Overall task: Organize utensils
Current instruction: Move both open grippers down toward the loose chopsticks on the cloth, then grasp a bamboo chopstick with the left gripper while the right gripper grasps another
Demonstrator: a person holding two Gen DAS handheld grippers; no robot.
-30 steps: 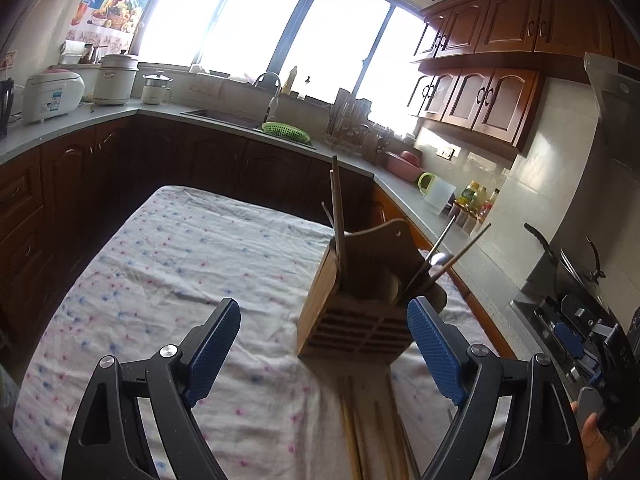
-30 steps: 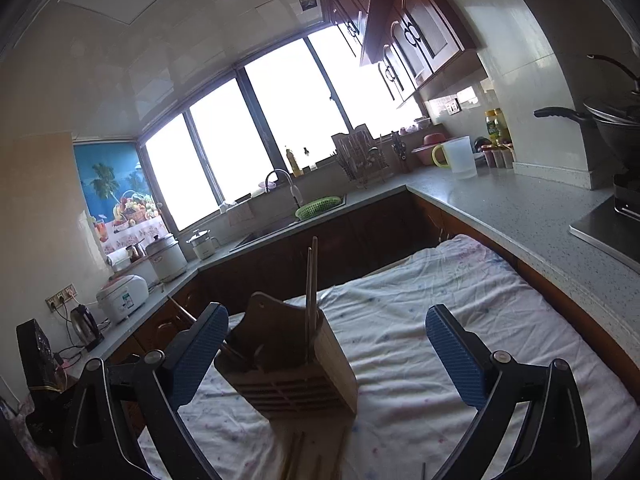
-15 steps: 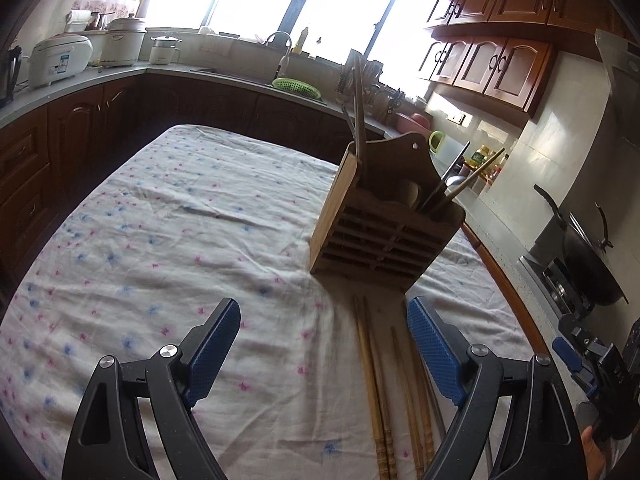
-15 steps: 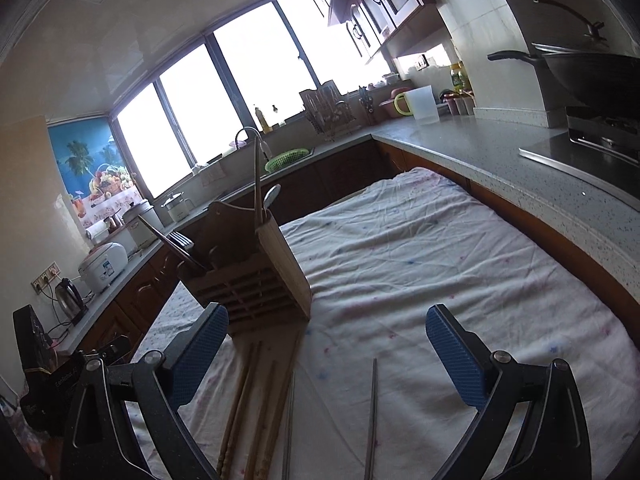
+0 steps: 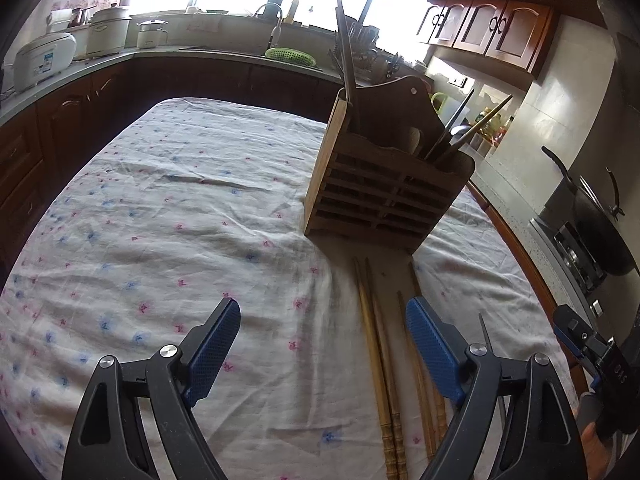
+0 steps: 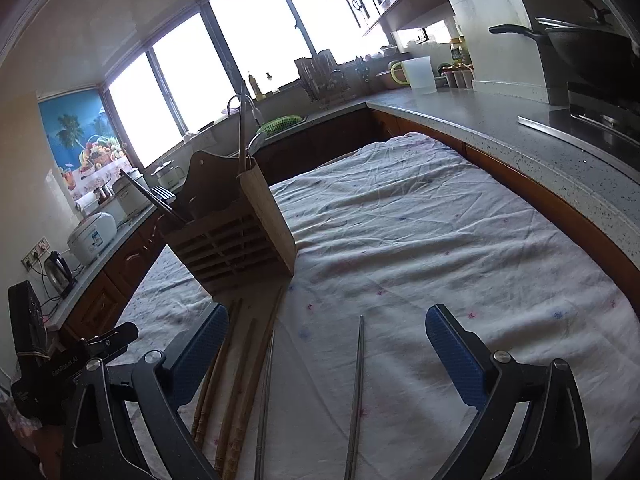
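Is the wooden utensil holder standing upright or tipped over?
Upright. The wooden utensil holder stands on its base on the tablecloth, slatted front facing the cameras, with utensil handles sticking up from its top.

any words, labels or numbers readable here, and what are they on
"DAS": white letters on the black body of the right gripper, partly cut off and seen at an angle, so uncertain.
Pale print on the black body of the left gripper: too blurred to read.
Blue label on the white rice cooker: too small to read.
Fruit poster by the window: no legible words.
Nothing is printed on the wooden utensil holder.
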